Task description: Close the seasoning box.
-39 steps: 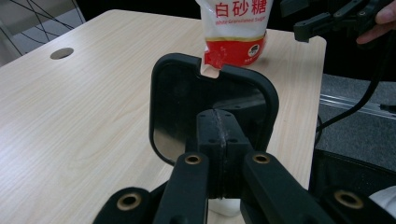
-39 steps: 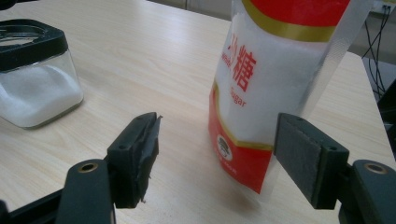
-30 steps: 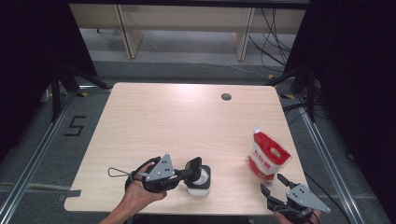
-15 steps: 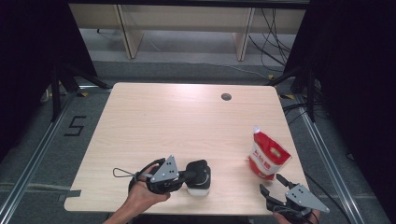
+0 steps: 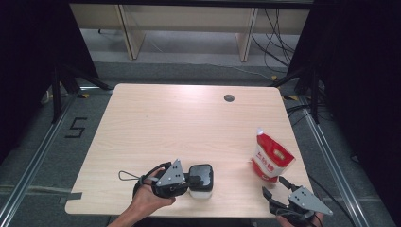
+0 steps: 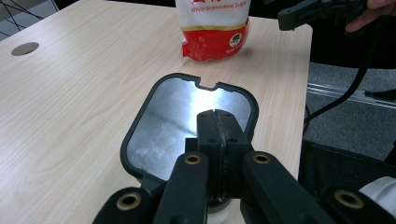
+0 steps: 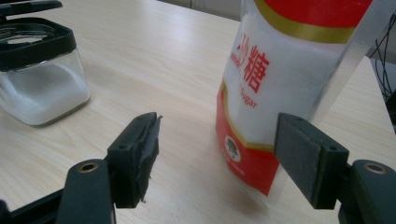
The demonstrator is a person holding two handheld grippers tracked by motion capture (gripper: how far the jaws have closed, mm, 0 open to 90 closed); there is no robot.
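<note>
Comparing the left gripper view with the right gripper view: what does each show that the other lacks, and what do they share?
Left gripper view alone: the jar's shiny lid top from above, the left gripper shut over it, and the table's round hole.

Right gripper view alone: the jar's clear glass body holding white grains, seen from the side, and the right gripper with fingers open just short of the sugar bag.

Shared: the jar, the red-and-white sugar bag, the wooden table.

On the worktop [image 5: 156, 123], the jar [image 5: 200, 178] sits low and centre of the high view, the left tool [image 5: 184, 178] against its left side. The sugar pouch [image 5: 270, 158] stands lower right, the right tool [image 5: 279, 187] just below it.
</note>
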